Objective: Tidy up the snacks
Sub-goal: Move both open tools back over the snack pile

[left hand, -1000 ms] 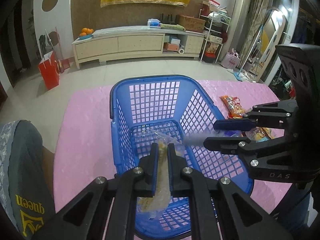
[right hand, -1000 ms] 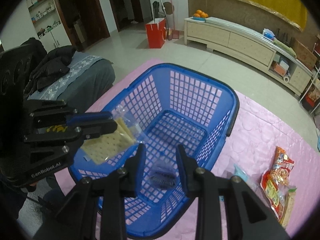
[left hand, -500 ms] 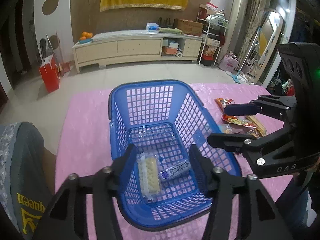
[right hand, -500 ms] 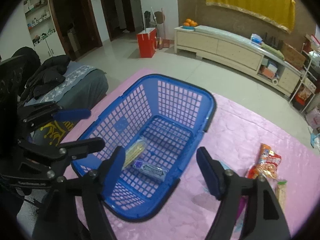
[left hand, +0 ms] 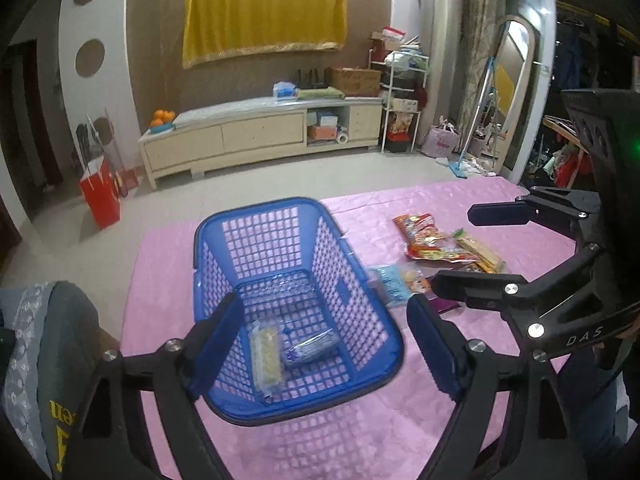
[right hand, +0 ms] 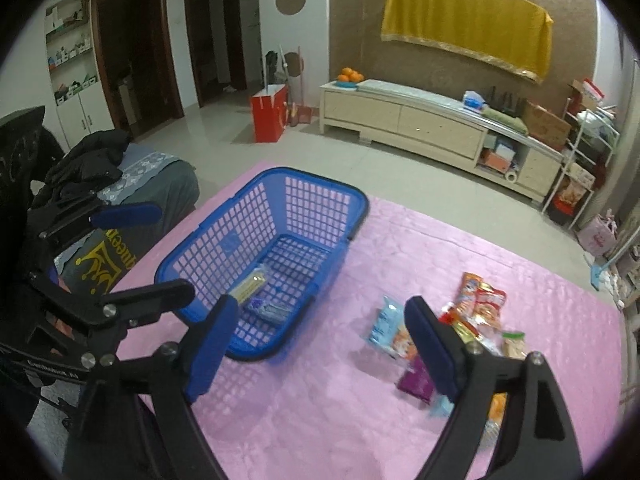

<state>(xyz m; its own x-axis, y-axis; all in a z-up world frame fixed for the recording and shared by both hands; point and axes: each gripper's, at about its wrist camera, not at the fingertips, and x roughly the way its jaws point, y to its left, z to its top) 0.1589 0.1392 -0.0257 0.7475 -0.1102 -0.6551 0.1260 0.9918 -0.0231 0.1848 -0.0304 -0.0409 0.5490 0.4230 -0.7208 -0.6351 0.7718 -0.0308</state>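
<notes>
A blue mesh basket [left hand: 372, 280] [right hand: 224, 236] stands on the pink tablecloth [left hand: 168, 264]. Inside lie a yellow cracker pack [left hand: 266, 354] [right hand: 250, 286] and a blue wrapped bar [left hand: 310, 346] [right hand: 270, 310]. My left gripper [left hand: 324, 344] is open and empty above the basket's near end. My right gripper [right hand: 320, 344] is open and empty over the cloth, right of the basket. It also shows in the left wrist view [left hand: 468, 248]. Loose snacks lie to the right: a light blue pack [left hand: 390, 280] [right hand: 384, 322], red packs [left hand: 424, 236] [right hand: 480, 300] and a purple pack [right hand: 416, 380].
The left gripper shows in the right wrist view [right hand: 140, 252] at the left. A grey cushion with yellow print [left hand: 44, 344] lies left of the table. A TV cabinet [left hand: 260, 136] and a red bag [left hand: 98, 196] stand on the floor beyond.
The left gripper let go of the cracker pack and the right of the blue bar; both now lie in the basket. Both grippers opened wide and pulled back and up.
</notes>
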